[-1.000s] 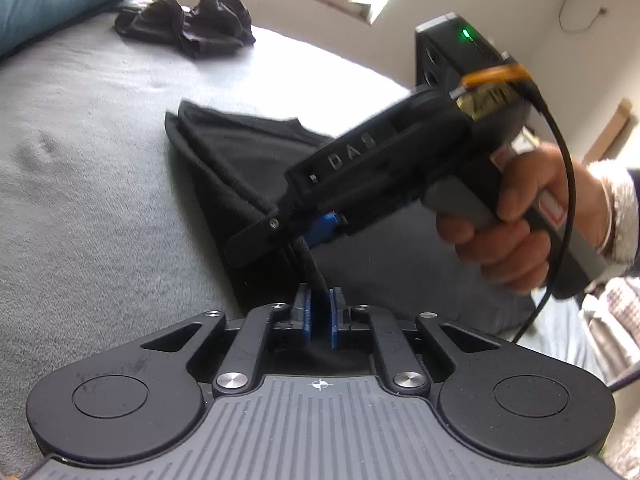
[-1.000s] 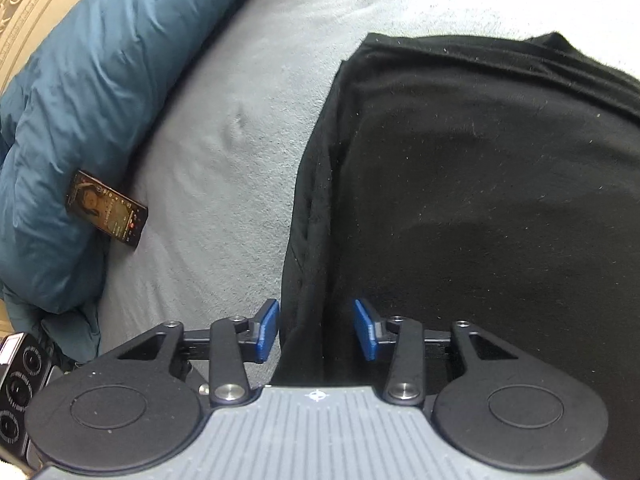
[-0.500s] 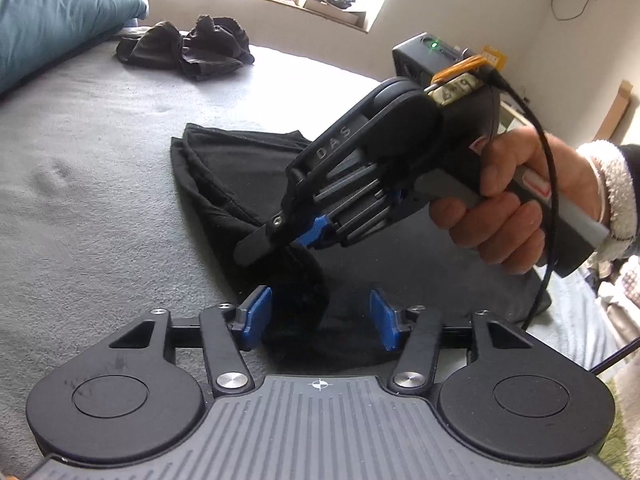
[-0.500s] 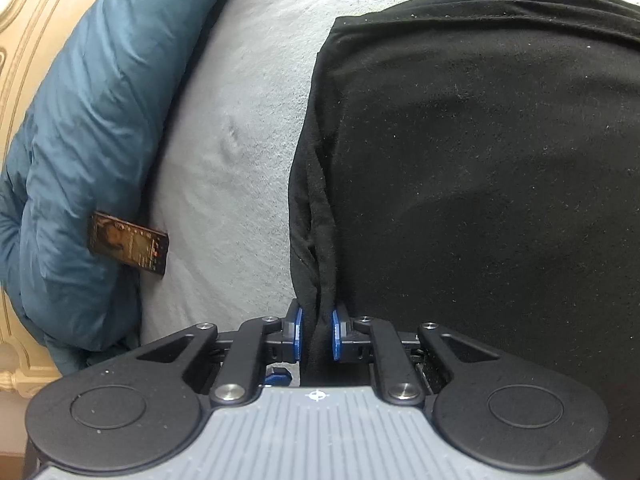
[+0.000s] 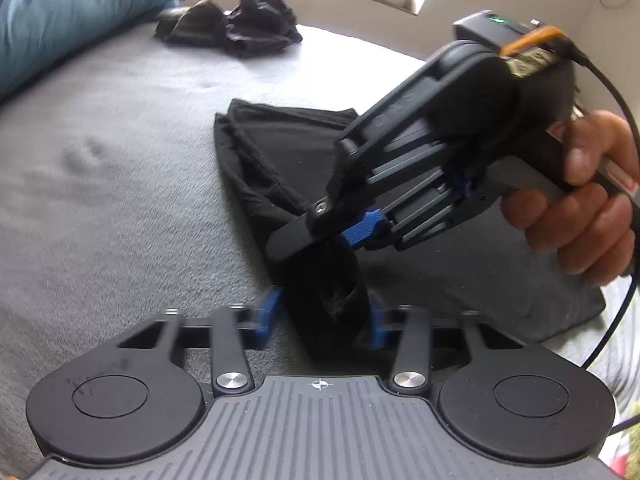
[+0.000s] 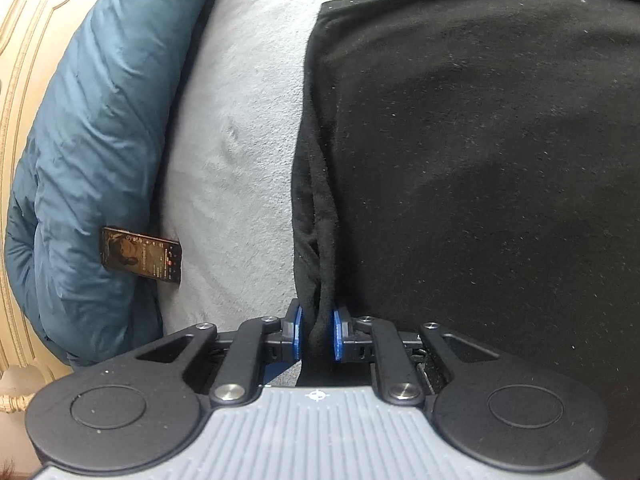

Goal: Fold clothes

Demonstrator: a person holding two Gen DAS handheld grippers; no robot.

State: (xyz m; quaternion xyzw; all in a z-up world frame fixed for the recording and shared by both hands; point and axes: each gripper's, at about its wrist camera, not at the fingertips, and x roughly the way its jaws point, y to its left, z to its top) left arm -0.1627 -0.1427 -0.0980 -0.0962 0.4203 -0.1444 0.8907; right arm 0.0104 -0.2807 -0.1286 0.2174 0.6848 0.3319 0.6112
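Observation:
A black garment [image 5: 280, 152] lies folded on the grey bed cover [image 5: 120, 200]. In the right wrist view my right gripper [image 6: 318, 334] is shut on the bunched left edge of the black garment [image 6: 480, 160]. The left wrist view shows that right gripper [image 5: 320, 240], held by a hand [image 5: 580, 208], lifting a hanging fold of the cloth. My left gripper [image 5: 322, 320] sits just under it. Its jaws are closing around that hanging fold, with a thin gap showing at the left pad.
A pile of dark clothes [image 5: 236, 24] lies at the bed's far side below a window sill. A blue quilted pillow [image 6: 100, 120] lines the left side, with a phone [image 6: 140, 254] leaning on it. A cream headboard [image 6: 24, 60] stands behind it.
My right gripper closed on the garment's edge and raised it a little. My left gripper went from shut to wide open, and its jaws now narrow around the hanging fold.

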